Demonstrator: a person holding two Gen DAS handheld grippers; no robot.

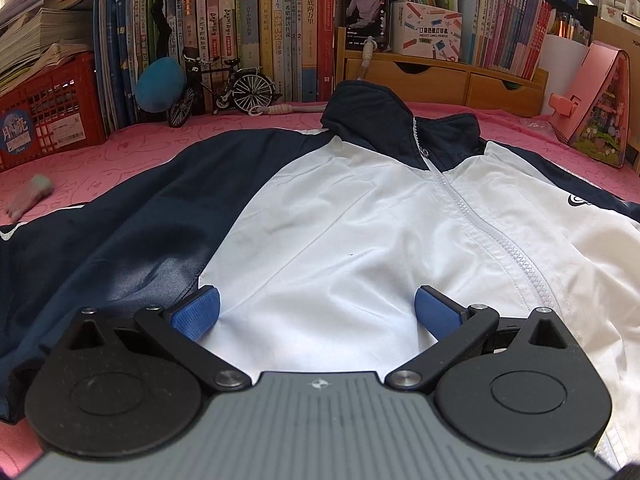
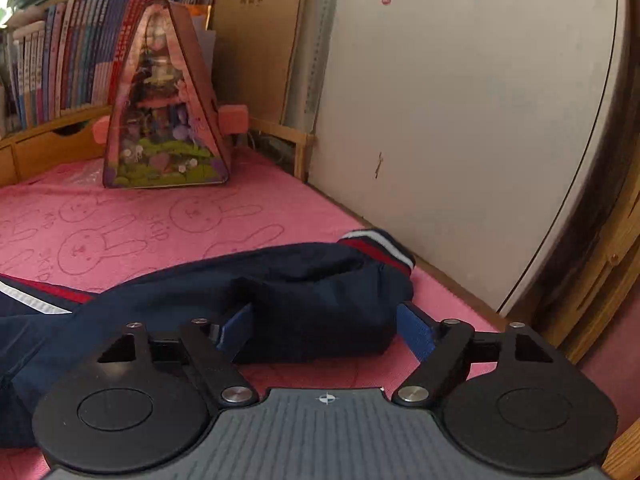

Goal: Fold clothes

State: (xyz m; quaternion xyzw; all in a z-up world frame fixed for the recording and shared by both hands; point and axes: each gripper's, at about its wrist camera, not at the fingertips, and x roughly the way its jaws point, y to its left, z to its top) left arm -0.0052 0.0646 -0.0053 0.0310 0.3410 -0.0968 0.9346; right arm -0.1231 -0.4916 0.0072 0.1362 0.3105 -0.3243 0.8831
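Observation:
A navy and white zip-up jacket point(image 1: 360, 208) lies face up on the pink towel point(image 1: 120, 152), collar toward the books. My left gripper point(image 1: 316, 300) hovers low over the white front panel, left of the zipper point(image 1: 480, 224), open, with its blue pads point(image 1: 196, 312) wide apart and nothing pinched. In the right wrist view the jacket's navy sleeve point(image 2: 304, 288) stretches to the right, and its red and white striped cuff point(image 2: 380, 248) lies near the wall. My right gripper point(image 2: 324, 314) is open and straddles the bunched sleeve end. The sleeve partly hides the left pad.
Books, a model bicycle point(image 1: 224, 88), a blue plush point(image 1: 160, 84) and a red crate point(image 1: 48, 116) line the back. A pink triangular display box point(image 2: 164, 112) stands at the back right. A white board point(image 2: 460, 120) and a wooden frame close off the right side.

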